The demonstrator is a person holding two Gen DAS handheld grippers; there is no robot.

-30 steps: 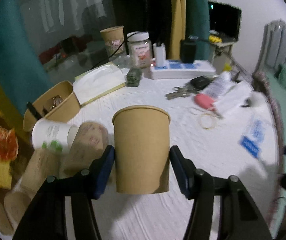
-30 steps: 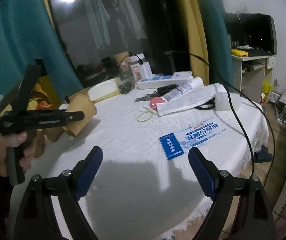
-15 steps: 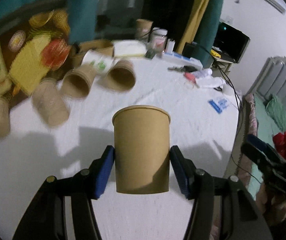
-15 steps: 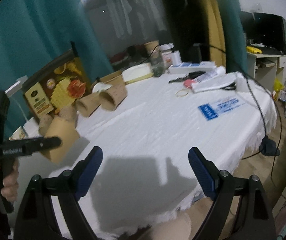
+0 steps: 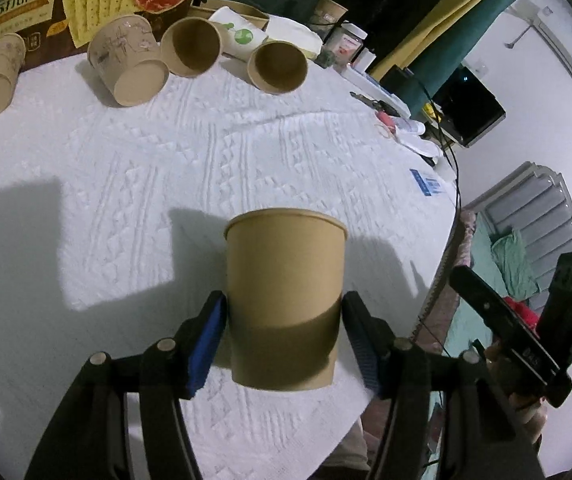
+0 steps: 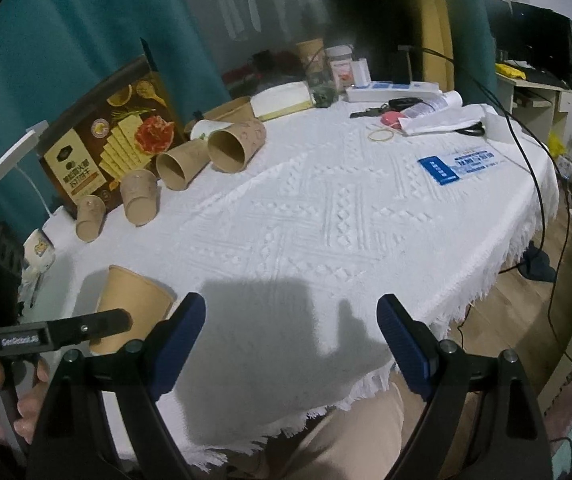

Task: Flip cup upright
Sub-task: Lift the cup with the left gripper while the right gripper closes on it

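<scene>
The left gripper [image 5: 284,332] clamps a plain brown paper cup [image 5: 284,296], mouth up. The right gripper [image 6: 291,340] hangs spread apart above the white-clothed tabletop [image 6: 325,216].

The plain brown paper cup [image 5: 284,300] is standing mouth-up, rim open at the top, its lower half sitting between the left claw's [image 5: 282,340] blue pads near the desk's [image 5: 126,200] front edge, over the white patterned cloth.
</scene>
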